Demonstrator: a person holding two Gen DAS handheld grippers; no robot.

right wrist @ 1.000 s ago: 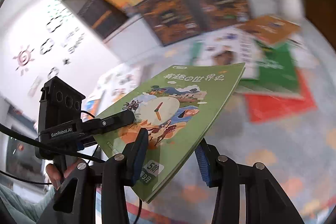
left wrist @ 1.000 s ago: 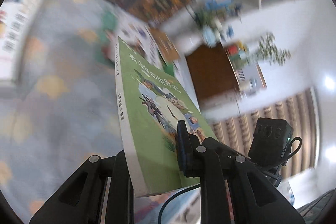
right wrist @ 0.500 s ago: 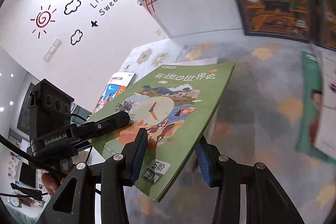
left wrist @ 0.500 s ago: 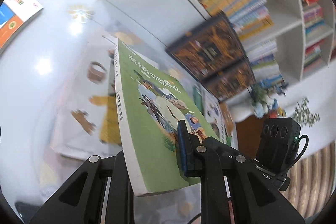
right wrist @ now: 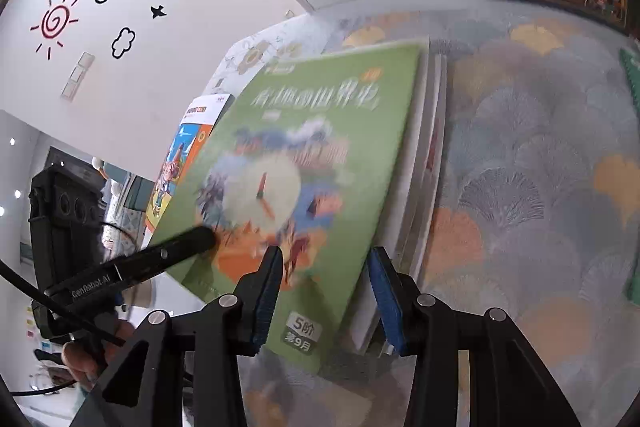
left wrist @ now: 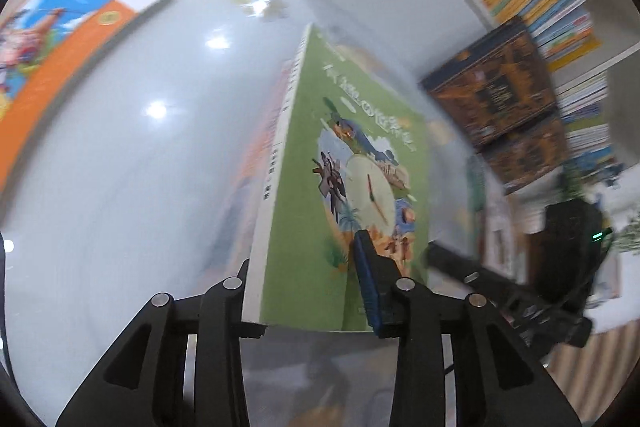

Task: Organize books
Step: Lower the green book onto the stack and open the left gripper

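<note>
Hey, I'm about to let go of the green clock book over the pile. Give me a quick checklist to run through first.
1. Green paperback book with the clock cover sits over the white-edged pile of books: ok.
2. Book lies flat on the pile: cannot tell, both pictures are blurred.
3. Left gripper is clear of the book: not ok, its jaws are opening with the spine between them.
4. Right gripper holds the book: ok, jaws closed on its lower edge.
5. Orange-and-blue book lies apart from the pile: ok.
</note>
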